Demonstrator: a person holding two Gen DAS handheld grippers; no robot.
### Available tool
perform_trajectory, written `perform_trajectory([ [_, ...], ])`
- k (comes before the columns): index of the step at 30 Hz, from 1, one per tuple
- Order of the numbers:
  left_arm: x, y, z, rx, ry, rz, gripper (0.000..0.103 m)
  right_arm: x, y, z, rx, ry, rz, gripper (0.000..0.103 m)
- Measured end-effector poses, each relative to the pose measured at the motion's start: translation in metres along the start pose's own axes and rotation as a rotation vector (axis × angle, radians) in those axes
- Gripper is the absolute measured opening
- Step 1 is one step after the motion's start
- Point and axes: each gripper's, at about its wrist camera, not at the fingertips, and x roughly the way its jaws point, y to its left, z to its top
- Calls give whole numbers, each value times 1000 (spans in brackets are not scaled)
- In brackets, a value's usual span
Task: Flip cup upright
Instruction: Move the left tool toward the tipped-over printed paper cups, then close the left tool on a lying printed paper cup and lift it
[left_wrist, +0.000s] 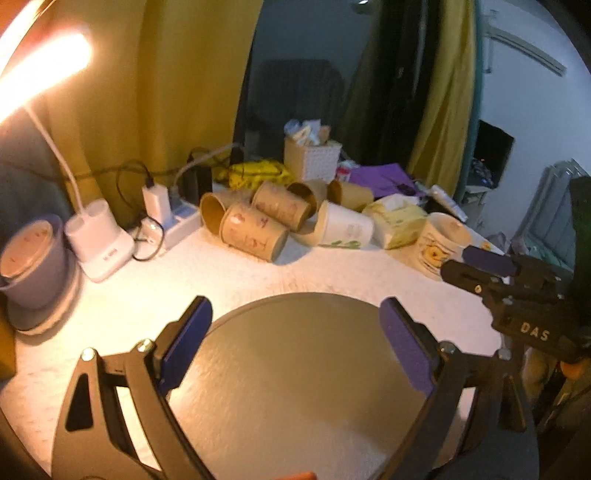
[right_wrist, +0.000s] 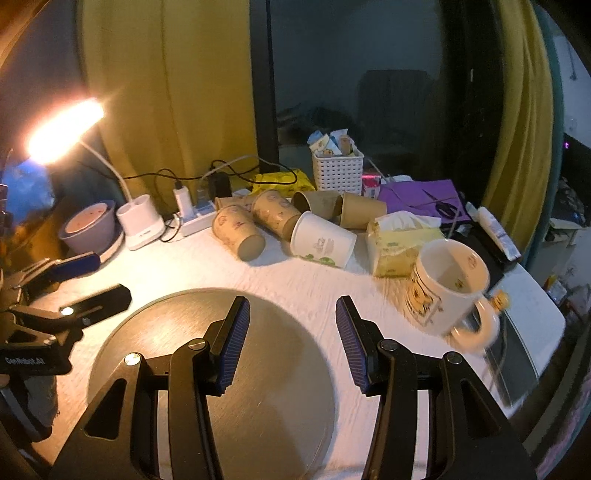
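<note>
Right wrist view: the mug (right_wrist: 448, 286) is seen upright near the tabletop's (right_wrist: 295, 280) right edge, beside the tissue pack (right_wrist: 400, 243), mouth up and handle toward the camera. The right claw (right_wrist: 292, 345) and left claw (left_wrist: 295, 343) are both spread, empty, above the round metal disc (right_wrist: 258, 369). The flip is judged done for the mug; the next move would call for a reach toward the toppled paper cups (right_wrist: 288, 225) at the back edge.
</note>
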Motion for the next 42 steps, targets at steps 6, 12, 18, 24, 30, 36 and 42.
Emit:
perform_trajectory([
  [6,58,9,20,-36,46,48,93,50,-17,24,-5,27,28,51],
  [12,118,13,40,-87,107,43,93,94,-39,49,7,40,31,51],
  [18,162,33,57,-241,137,40,93,122,-52,71,-2,44,30,51],
  [24,181,44,67,-327,124,27,92,131,-56,82,-7,40,35,51],
  [30,204,52,64,-400,198,-35,87,135,-59,81,-3,50,38,51],
  [36,213,51,63,-409,234,-74,73,126,-57,77,5,47,37,51],
  [42,195,40,62,-372,236,-108,68,111,-49,75,-5,48,37,51],
])
